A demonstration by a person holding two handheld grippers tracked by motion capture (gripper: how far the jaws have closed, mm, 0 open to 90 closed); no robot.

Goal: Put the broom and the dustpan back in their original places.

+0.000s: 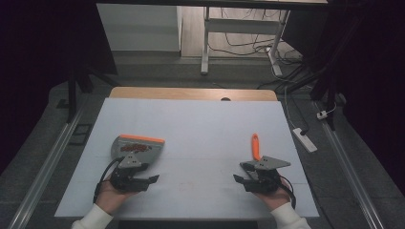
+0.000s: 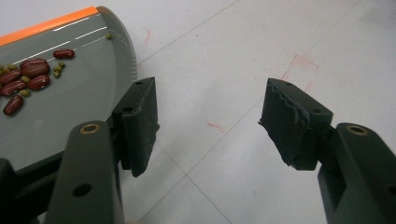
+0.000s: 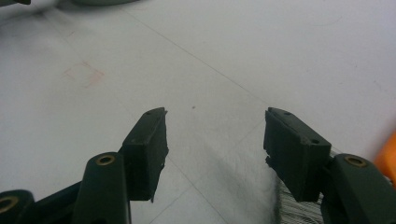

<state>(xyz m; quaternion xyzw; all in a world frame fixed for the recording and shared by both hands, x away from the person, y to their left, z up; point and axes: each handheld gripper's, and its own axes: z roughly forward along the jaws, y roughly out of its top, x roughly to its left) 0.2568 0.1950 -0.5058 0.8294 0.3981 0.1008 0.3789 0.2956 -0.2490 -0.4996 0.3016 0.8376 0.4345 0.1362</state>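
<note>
Here both claws gape beside dustpan (image 1: 138,147) and brush (image 1: 256,146).

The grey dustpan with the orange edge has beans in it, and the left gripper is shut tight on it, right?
Not quite. The left gripper is open and grips nothing, as the left gripper view shows. The dustpan with its beans lies just beside one jaw.

Table middle (image 1: 200,143) free; dustpan (image 1: 138,147) blocks left, brush (image 1: 256,145) blocks right
</note>
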